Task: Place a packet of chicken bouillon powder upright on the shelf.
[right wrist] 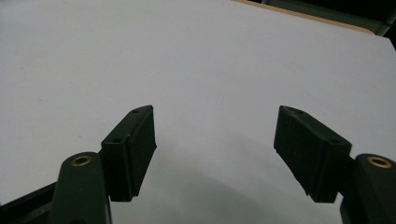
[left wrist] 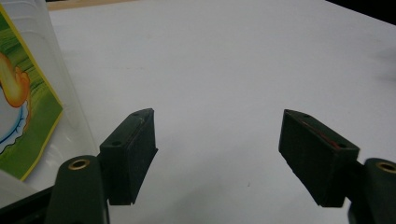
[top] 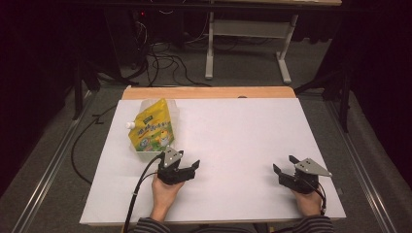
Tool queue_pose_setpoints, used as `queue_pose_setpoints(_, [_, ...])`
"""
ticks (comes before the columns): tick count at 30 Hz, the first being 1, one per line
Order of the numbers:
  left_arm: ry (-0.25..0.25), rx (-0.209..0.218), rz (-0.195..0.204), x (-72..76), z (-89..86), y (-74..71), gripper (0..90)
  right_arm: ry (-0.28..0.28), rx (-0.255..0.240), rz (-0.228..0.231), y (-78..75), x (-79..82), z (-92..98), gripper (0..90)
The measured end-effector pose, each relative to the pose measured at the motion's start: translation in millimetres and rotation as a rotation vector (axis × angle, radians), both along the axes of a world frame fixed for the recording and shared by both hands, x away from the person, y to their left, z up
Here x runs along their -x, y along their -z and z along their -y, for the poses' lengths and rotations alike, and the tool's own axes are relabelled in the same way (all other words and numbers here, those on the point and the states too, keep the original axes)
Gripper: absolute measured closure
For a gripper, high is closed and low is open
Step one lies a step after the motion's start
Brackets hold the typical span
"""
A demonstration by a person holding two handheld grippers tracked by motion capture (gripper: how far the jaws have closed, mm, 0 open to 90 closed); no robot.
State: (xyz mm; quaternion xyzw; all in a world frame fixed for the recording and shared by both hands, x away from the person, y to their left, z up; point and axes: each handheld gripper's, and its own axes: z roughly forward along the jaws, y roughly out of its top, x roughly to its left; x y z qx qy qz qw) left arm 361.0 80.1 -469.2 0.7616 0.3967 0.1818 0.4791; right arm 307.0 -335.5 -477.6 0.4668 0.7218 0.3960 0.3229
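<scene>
A yellow and green spouted pouch (top: 153, 128) with a white cap (top: 129, 125) stands leaning in a clear plastic container (top: 145, 154) on the left of the white tabletop (top: 233, 131). My left gripper (top: 188, 160) rests just right of the container's near corner, open and holding nothing. In the left gripper view the left gripper (left wrist: 217, 113) has bare table between its jaws, with the pouch (left wrist: 23, 102) and the container wall (left wrist: 65, 93) at the left edge. My right gripper (top: 284, 163) sits at the front right, open and holding nothing. In its own view the right gripper (right wrist: 215, 109) faces plain white surface.
The wooden table edge (top: 209, 92) runs along the back of the white top. Beyond it on the floor are a white desk frame (top: 248, 34) and loose cables (top: 160, 58). A black cable (top: 138, 187) trails from the left gripper over the front edge.
</scene>
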Motion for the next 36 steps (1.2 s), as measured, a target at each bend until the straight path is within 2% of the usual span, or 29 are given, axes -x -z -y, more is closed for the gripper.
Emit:
queue_pose_setpoints(9, [-0.03, -0.001, 0.029, -0.8, 3.9, 3.9, 28.5, 0.002, -0.003, -0.002, -0.2, 0.6, -0.1, 29.9])
queue_pose_setpoints(14, [-0.032, 0.002, 0.023, -0.9, 5.3, 7.7, 27.6, -0.001, -0.002, 0.0, -0.1, 0.4, 0.1, 29.9])
queue_pose_setpoints(20, [0.009, 0.023, 0.036, 2.7, 11.0, 9.0, 28.0, -0.002, 0.004, -0.001, 0.0, -0.1, -0.3, 30.0])
queue_pose_setpoints(25, [0.026, 0.011, 0.04, 4.0, 14.8, 11.8, 27.9, -0.001, 0.005, -0.003, 0.0, 0.0, -0.3, 29.9])
queue_pose_setpoints(29, [0.047, 0.013, 0.039, 4.4, 15.3, 12.4, 27.6, -0.001, 0.007, -0.003, 0.0, -0.1, -0.5, 30.0])
queue_pose_setpoints(32, [0.054, 0.037, 0.02, 2.9, 13.5, 12.9, 27.4, 0.0, 0.012, -0.004, 0.2, -0.3, -1.0, 30.0])
queue_pose_setpoints(36, [0.059, 0.025, 0.033, 4.2, 14.1, 12.9, 27.2, 0.005, 0.012, -0.007, 0.3, -0.5, -1.2, 30.0])
